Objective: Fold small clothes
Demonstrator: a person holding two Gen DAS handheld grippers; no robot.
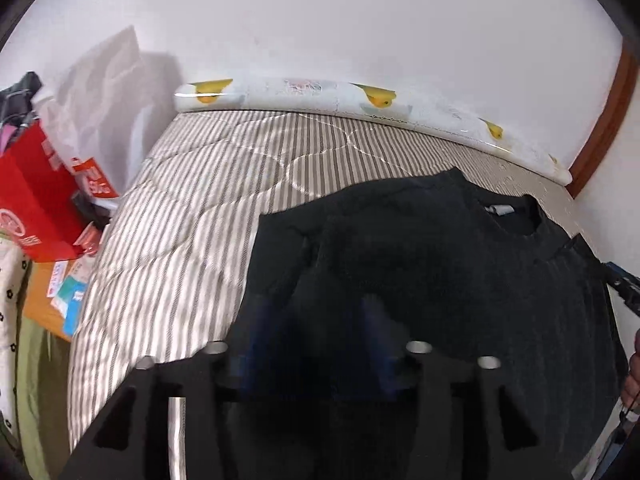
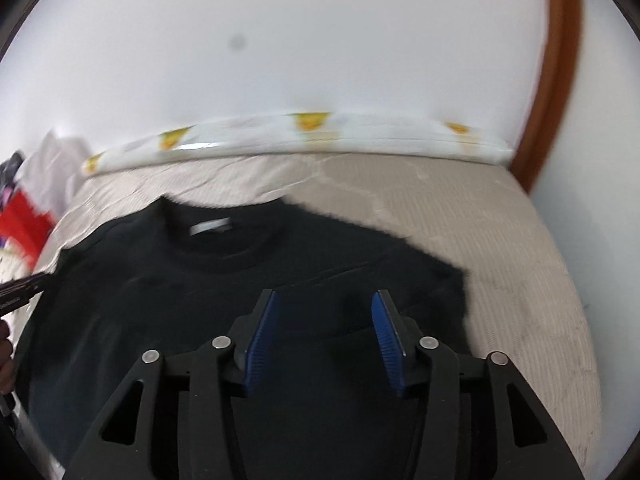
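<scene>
While spread flat, black shirt [image 2: 192, 280] lies under open right gripper [image 2: 324, 304].

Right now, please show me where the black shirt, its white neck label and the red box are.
black shirt [image 2: 168, 312]: right wrist view, on the chest fabric.
white neck label [image 2: 210, 226]: right wrist view, middle of the label inside the collar.
red box [image 1: 34, 196]: left wrist view, on its red side.

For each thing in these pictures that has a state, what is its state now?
black T-shirt: spread flat on the bed, collar toward the wall, not yet folded
left gripper: open, over the shirt
right gripper: open, over the shirt, holding nothing
striped bed cover: spread out
</scene>
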